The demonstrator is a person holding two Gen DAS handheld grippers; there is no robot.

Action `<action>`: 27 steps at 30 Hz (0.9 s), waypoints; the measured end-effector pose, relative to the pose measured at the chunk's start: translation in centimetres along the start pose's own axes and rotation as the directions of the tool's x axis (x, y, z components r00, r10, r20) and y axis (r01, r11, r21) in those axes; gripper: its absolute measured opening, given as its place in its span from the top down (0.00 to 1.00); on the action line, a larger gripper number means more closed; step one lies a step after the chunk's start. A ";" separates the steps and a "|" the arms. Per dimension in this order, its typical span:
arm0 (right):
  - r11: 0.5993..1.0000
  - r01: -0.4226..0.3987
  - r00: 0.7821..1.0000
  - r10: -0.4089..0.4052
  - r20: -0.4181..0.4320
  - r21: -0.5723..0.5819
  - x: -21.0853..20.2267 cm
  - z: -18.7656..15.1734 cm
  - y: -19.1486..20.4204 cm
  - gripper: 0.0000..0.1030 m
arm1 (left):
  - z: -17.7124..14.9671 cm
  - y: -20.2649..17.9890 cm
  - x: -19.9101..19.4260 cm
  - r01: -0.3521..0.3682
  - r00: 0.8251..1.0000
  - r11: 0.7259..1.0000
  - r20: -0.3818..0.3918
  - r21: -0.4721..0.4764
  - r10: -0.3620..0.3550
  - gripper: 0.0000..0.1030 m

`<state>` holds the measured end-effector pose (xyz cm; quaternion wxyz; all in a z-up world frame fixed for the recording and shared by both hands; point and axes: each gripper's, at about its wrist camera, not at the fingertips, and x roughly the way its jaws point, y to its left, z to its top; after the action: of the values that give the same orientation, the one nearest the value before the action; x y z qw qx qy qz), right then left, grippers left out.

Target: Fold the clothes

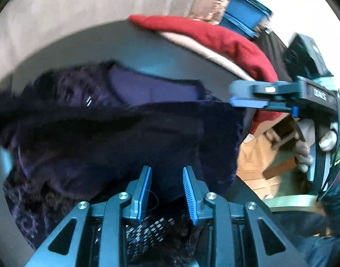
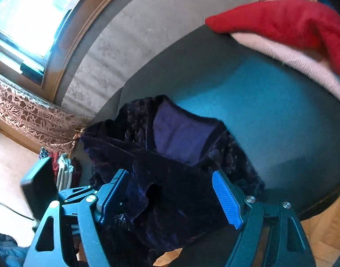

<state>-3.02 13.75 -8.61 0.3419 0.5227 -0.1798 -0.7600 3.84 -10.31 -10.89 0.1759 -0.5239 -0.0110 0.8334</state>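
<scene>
A dark purple velvet garment (image 2: 170,178) lies crumpled on the round grey-teal bench (image 2: 270,122), bunched toward the near edge. Its neckline faces away from the person, open enough to show the lighter violet lining (image 2: 181,138). Its long axis is hard to read in the heap; in the left wrist view the cloth (image 1: 116,138) spreads mostly sideways across the bench (image 1: 129,51), with a folded-over band running left to right.

The left gripper (image 1: 167,191) angles steeply down over the near hem. Its jaws stand partly apart with dark fabric beneath and between them; the blue pads (image 1: 145,191) do not appear to press on it. The right gripper (image 2: 170,200) tilts down less steeply, its jaws wide apart, straddling a fold of velvet without pinching it. From the left wrist view the right gripper (image 1: 247,98) comes in from the right at the garment's edge, and the person's hand (image 1: 314,149) grips its handle.

At the bench's far side rests a stack of clothes: a red knit (image 2: 281,22) on top of a pale pink one (image 2: 292,66). Behind it, in the left wrist view, something blue (image 1: 245,17) shows, too blurred to name. A patterned brown curtain (image 2: 31,115) hangs below a bright window (image 2: 25,22), and more clothes (image 2: 63,171) sit off the bench's left edge. Wooden floor (image 2: 325,227) shows beyond the rim.
</scene>
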 end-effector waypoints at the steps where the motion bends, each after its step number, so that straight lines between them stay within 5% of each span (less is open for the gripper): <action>1: 1.000 -0.011 1.000 0.011 -0.004 0.011 0.1 -0.3 -0.3 0.23 | 0.1 -0.8 0.2 -0.028 1.000 0.999 0.004 0.038 0.028 0.70; 5: 1.000 -0.010 1.000 0.010 0.003 0.020 -0.4 -1.4 -1.1 0.22 | 0.1 -3.0 3.0 -0.153 0.986 0.971 -0.037 0.186 0.162 0.70; 7: 0.999 -0.024 1.000 0.023 0.003 0.033 -0.2 -1.7 -1.3 0.20 | -0.1 -2.9 3.7 -0.170 0.983 0.964 -0.027 0.204 0.179 0.69; 8: 0.999 -0.027 1.000 0.027 0.009 0.036 -0.3 -1.8 -1.4 0.18 | 0.0 -2.6 3.5 -0.160 0.986 0.969 -0.015 0.187 0.165 0.77; 10: 0.999 -0.020 1.000 0.020 0.019 0.027 -0.4 -2.0 -1.3 0.14 | 0.0 -0.7 2.8 -0.123 0.992 0.988 0.007 0.093 0.123 0.97; 14: 0.998 0.045 0.999 -0.044 0.016 -0.042 0.1 -2.2 -0.3 0.11 | -0.9 6.9 -0.3 -0.126 0.987 0.974 0.075 -0.187 0.142 1.00; 17: 0.984 0.114 0.993 -0.113 0.019 -0.135 1.2 -2.6 1.1 0.06 | -2.7 13.1 -4.7 -0.128 0.969 0.914 0.150 -0.384 0.198 1.00; 19: 0.966 0.164 0.986 -0.163 0.020 -0.199 2.3 -2.9 1.9 0.05 | -4.4 17.0 -7.9 -0.174 0.940 0.845 0.170 -0.505 0.295 1.00; 21: 0.964 0.177 0.984 -0.178 0.015 -0.196 3.0 -3.0 1.7 0.05 | -5.7 19.5 -10.6 -0.168 0.928 0.810 0.188 -0.562 0.323 1.00; 23: 0.968 0.175 0.984 -0.175 0.014 -0.178 3.4 -3.0 1.3 0.05 | -6.0 19.2 -12.4 -0.139 0.923 0.836 0.236 -0.531 0.303 0.97; 27: 0.982 0.142 0.990 -0.143 -0.002 -0.123 3.6 -2.5 0.5 0.01 | -4.7 13.1 -9.5 -0.068 0.965 0.956 0.226 -0.285 0.136 0.73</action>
<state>-1.36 11.06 -11.73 0.3193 0.5163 -0.0930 -0.7892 7.99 -26.28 -7.38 0.0554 -0.4370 -0.1210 0.8896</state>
